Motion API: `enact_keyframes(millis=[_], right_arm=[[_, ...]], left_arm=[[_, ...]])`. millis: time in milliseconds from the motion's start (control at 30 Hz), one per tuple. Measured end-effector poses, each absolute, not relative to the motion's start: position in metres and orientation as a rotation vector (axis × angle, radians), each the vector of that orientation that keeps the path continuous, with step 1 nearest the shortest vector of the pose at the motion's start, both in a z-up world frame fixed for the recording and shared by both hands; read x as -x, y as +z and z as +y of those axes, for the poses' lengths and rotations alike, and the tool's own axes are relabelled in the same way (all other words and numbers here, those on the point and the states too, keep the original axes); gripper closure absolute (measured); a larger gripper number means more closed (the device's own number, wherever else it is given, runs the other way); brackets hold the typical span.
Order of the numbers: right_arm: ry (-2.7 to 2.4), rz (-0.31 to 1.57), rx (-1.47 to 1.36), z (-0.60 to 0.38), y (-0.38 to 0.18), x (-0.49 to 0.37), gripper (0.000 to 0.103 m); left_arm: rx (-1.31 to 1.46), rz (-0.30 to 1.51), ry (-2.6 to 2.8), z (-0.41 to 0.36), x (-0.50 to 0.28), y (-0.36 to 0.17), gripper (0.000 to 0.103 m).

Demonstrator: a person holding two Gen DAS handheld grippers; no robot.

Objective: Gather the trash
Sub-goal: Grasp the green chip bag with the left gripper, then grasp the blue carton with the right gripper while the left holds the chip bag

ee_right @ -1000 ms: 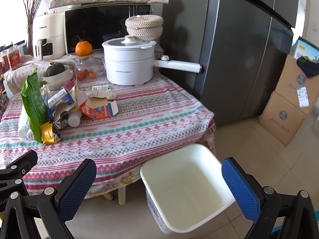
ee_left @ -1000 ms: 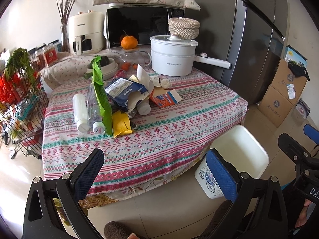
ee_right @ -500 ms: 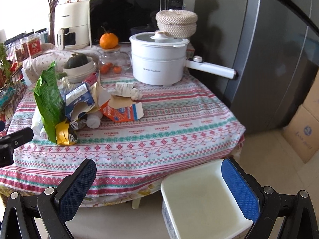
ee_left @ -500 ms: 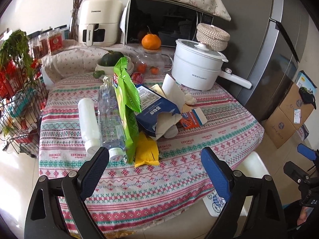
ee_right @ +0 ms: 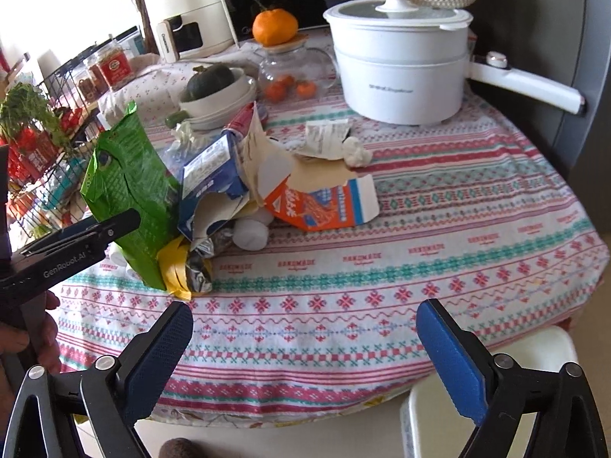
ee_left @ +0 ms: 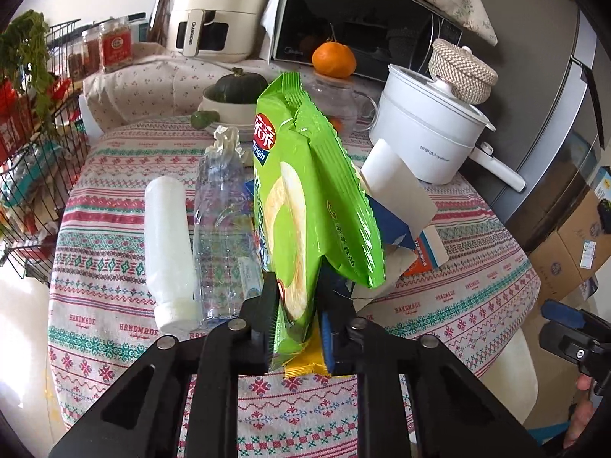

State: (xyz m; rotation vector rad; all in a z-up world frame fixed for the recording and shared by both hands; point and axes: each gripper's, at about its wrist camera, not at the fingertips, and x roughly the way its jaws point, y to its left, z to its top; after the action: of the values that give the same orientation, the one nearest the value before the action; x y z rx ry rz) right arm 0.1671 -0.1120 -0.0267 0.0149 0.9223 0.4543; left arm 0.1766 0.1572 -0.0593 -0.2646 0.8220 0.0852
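Green chip bag [ee_left: 305, 198] upright at near edge of trash pile on patterned tablecloth [ee_left: 439, 305], pinched at lower end by left gripper [ee_left: 298, 316], jaws clamped on it. Yellow wrapper [ee_right: 173, 263] just beneath. Clear bottle [ee_left: 221, 229], white bottle [ee_left: 168, 252] beside. Right gripper [ee_right: 305, 347] spread apart, holding nothing, above white bin [ee_right: 458, 400].

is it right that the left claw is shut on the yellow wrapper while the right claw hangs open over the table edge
Not quite. The left claw is shut on the green chip bag, not the yellow wrapper, which lies under the bag on the tablecloth. The left wrist view shows the fingers pinching the bag's lower end. The rest holds: the right claw hangs open over the table edge.
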Motion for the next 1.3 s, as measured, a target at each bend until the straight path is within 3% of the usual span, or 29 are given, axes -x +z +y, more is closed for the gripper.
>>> enact_keyframes(millis=[200, 300, 333, 867, 1300], right_arm=[[0.528, 0.971, -0.117, -0.092, -0.046, -0.200, 0.020], [0.561, 0.987, -0.193, -0.082, -0.059, -0.211, 0.042], [0.572, 0.992, -0.219, -0.079, -0.064, -0.215, 0.046], [0.631, 0.992, -0.539, -0.028, -0.129, -0.251, 0.049], [0.673, 0.918, -0.592, -0.013, -0.122, -0.263, 0.085]], left_arm=[[0.299, 0.757, 0.058, 0.167, -0.159, -0.042, 0.093], [0.296, 0.708, 0.062, 0.173, -0.146, -0.031, 0.093], [0.300, 0.697, 0.061, 0.176, -0.142, -0.029, 0.093], [0.384, 0.698, 0.054, 0.198, -0.128, -0.032, 0.093], [0.378, 0.670, 0.056, 0.197, -0.125, -0.024, 0.093]])
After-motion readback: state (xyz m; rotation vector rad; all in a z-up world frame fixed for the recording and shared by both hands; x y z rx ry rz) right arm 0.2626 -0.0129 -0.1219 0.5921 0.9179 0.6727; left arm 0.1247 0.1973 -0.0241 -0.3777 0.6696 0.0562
